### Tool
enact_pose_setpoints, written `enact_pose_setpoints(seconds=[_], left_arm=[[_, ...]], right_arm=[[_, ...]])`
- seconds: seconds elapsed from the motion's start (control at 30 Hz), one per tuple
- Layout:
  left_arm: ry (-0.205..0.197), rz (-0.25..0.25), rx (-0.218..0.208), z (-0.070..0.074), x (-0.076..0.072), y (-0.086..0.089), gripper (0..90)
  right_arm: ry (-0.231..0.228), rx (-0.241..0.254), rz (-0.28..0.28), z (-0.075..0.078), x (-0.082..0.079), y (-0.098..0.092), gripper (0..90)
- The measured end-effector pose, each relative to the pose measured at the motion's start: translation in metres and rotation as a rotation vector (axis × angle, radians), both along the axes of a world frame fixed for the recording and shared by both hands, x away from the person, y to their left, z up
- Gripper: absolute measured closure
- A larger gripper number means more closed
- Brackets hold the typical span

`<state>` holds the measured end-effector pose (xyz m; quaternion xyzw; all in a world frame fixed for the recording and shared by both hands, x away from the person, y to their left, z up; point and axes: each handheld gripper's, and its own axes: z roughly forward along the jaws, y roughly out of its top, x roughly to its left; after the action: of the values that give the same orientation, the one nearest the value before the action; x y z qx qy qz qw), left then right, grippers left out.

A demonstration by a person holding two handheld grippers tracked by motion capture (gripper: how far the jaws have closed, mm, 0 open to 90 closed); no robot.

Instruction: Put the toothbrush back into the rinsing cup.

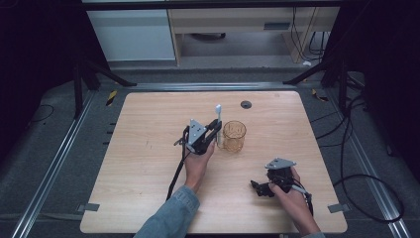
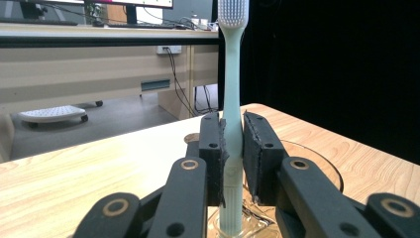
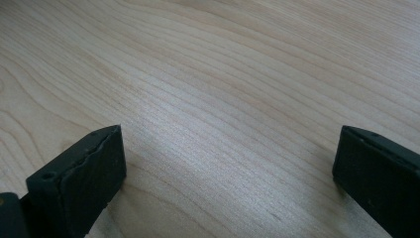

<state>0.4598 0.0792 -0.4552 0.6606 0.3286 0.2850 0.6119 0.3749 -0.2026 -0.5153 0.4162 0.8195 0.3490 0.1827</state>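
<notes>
A pale green toothbrush (image 2: 231, 99) stands upright, bristle head at the top, with my left gripper (image 2: 232, 148) shut on its handle. In the high view the left gripper (image 1: 214, 130) holds the toothbrush (image 1: 218, 116) just left of a clear amber glass cup (image 1: 234, 136) at the table's middle. The toothbrush's lower end reaches down by the cup's rim (image 2: 317, 158). My right gripper (image 1: 261, 189) rests low near the front right of the table, jaws wide apart. Bare wood lies between its pads (image 3: 84, 173).
The light wooden table (image 1: 148, 163) has a dark round grommet (image 1: 246, 104) near its far edge. Black frame legs (image 1: 81, 74) stand beyond the far corners, and cables (image 1: 356, 148) run along the floor at the right. A desk (image 2: 99, 69) lies beyond the table.
</notes>
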Motion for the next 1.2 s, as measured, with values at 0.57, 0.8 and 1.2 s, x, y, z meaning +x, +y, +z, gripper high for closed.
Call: enact_pose_setpoints(seconds=[0.57,0.8,1.2], left_arm=[[0.017,-0.006,0.015,-0.007,-0.002,-0.001,78.5],[0.019,-0.001,0.012,-0.009,-0.002,0.001,78.5],[0.021,0.000,0.023,-0.013,-0.005,0.003,78.4]], right_arm=[[0.001,0.000,0.004,0.000,0.000,0.000,0.4],[0.002,0.002,0.004,0.000,0.000,0.001,0.4],[0.004,0.002,0.003,0.000,0.000,0.001,0.4]])
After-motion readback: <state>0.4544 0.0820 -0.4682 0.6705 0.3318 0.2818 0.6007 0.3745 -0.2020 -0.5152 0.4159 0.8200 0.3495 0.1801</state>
